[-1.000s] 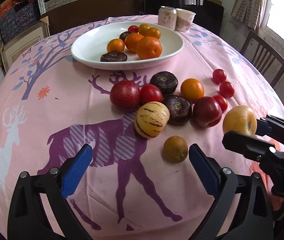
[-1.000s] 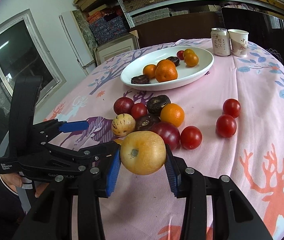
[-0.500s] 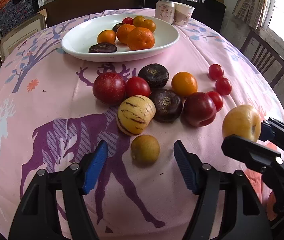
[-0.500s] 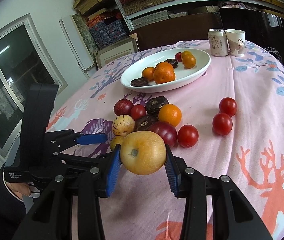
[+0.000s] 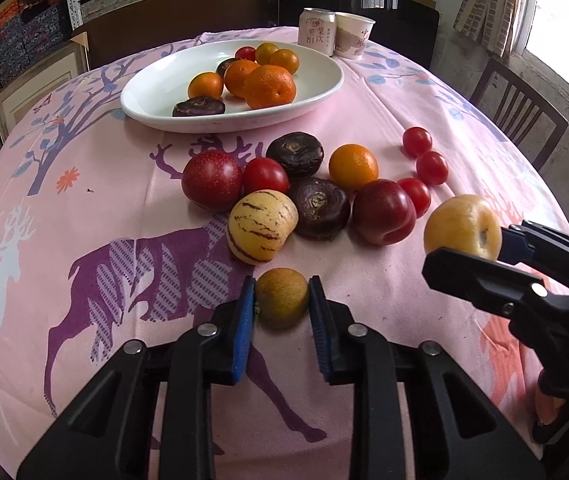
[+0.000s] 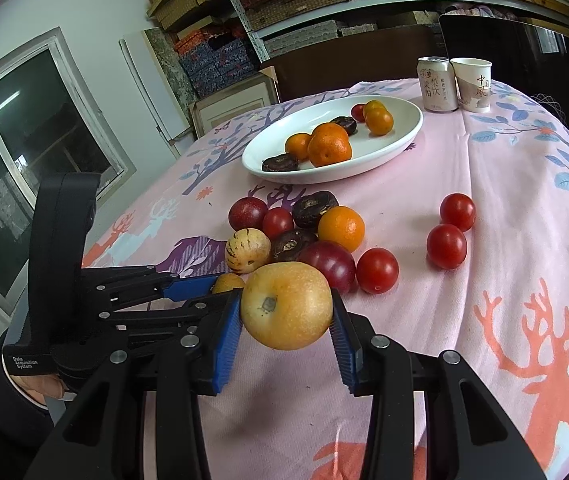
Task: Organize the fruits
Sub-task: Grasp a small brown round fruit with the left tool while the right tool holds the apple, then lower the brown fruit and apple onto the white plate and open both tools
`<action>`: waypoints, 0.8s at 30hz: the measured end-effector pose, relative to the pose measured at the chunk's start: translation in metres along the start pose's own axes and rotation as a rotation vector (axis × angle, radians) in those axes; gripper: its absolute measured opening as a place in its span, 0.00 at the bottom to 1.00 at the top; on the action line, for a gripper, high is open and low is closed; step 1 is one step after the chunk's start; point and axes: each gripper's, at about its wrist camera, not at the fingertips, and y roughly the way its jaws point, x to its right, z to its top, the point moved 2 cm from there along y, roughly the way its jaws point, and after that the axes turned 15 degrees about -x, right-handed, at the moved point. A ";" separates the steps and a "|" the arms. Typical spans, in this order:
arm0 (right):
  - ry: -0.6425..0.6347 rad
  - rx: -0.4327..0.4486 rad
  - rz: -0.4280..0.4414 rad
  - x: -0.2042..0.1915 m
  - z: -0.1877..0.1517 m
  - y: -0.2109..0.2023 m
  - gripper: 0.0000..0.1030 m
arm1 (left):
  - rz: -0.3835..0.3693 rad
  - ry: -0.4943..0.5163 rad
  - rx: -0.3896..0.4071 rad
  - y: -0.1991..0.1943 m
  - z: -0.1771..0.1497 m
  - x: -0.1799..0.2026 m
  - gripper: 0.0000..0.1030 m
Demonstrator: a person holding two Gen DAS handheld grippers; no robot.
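Left gripper [image 5: 281, 304] just closed on brown fruit [image 5: 281, 297] — right gripper [image 6: 286, 326] clamps yellow pear [image 6: 286, 306].

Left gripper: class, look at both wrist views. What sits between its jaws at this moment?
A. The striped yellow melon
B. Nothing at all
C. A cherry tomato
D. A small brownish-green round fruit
D: in the left wrist view the blue pads of the left gripper press on both sides of the small brownish-green fruit, which sits on the tablecloth just below the striped melon.
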 end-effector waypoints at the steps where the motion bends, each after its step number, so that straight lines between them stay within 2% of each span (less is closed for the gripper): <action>1: 0.002 0.002 0.000 0.001 0.000 0.000 0.41 | 0.002 0.006 0.008 -0.003 -0.001 0.001 0.25; 8: 0.004 0.026 -0.020 0.001 0.000 -0.001 0.41 | 0.029 0.039 0.083 -0.037 0.000 -0.007 0.25; 12: -0.007 0.047 -0.071 -0.004 0.002 -0.007 0.41 | 0.085 0.044 0.125 -0.058 0.013 -0.022 0.25; 15: -0.037 0.044 -0.065 -0.013 0.007 -0.015 0.41 | 0.117 0.044 0.168 -0.073 0.028 -0.034 0.25; 19: -0.092 0.064 -0.122 -0.021 0.025 -0.028 0.41 | 0.094 -0.003 0.194 -0.081 0.053 -0.053 0.25; 24: -0.122 0.091 -0.152 -0.020 0.063 -0.031 0.41 | 0.058 -0.044 0.190 -0.063 0.088 -0.064 0.25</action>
